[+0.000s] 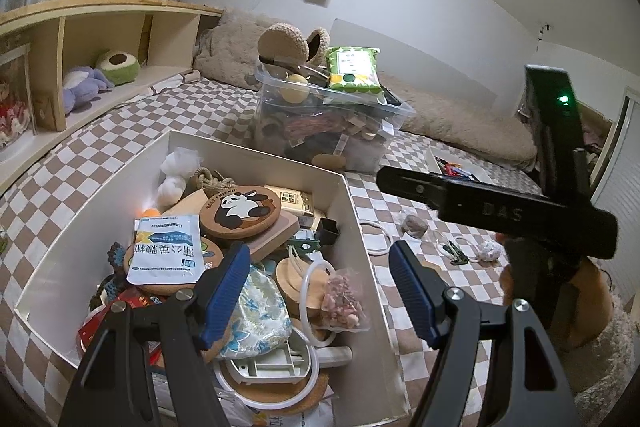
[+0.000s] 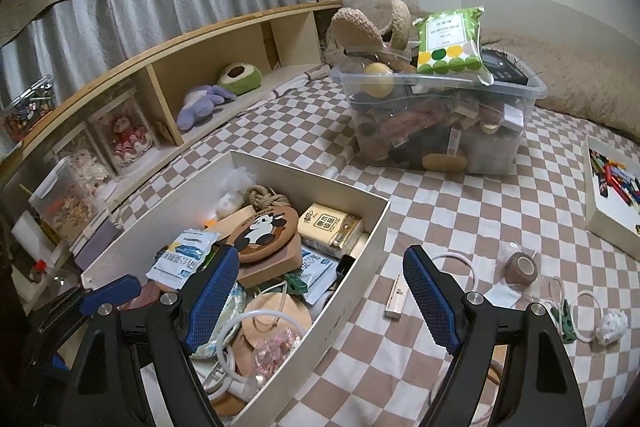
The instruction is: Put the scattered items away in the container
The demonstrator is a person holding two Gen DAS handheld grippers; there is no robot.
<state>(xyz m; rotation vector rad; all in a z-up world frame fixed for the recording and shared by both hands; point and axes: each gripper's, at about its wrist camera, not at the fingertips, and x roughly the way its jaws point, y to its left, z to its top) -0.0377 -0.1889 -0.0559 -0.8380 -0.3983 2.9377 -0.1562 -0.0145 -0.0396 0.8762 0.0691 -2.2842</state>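
Observation:
A white cardboard box (image 1: 362,227) on the checkered bed is heaped with items, among them a panda coaster (image 1: 240,211) and a blue-and-white sachet (image 1: 168,251). My left gripper (image 1: 320,249) hangs open over the box's right half, nothing between its blue pads. My right gripper (image 2: 322,251) is open too, straddling the box's (image 2: 360,251) right wall. Loose on the cover to the right lie a small beige stick (image 2: 396,297), a brown tape roll (image 2: 520,267), white rings (image 2: 588,315), a green clip (image 2: 564,323) and a crumpled white ball (image 2: 612,323).
A clear plastic bin (image 2: 440,147), overfilled and topped by a green packet (image 2: 450,43), stands behind the box. A small white box of coloured pieces (image 2: 612,195) sits at the right. A wooden shelf (image 2: 168,95) with plush toys runs along the left.

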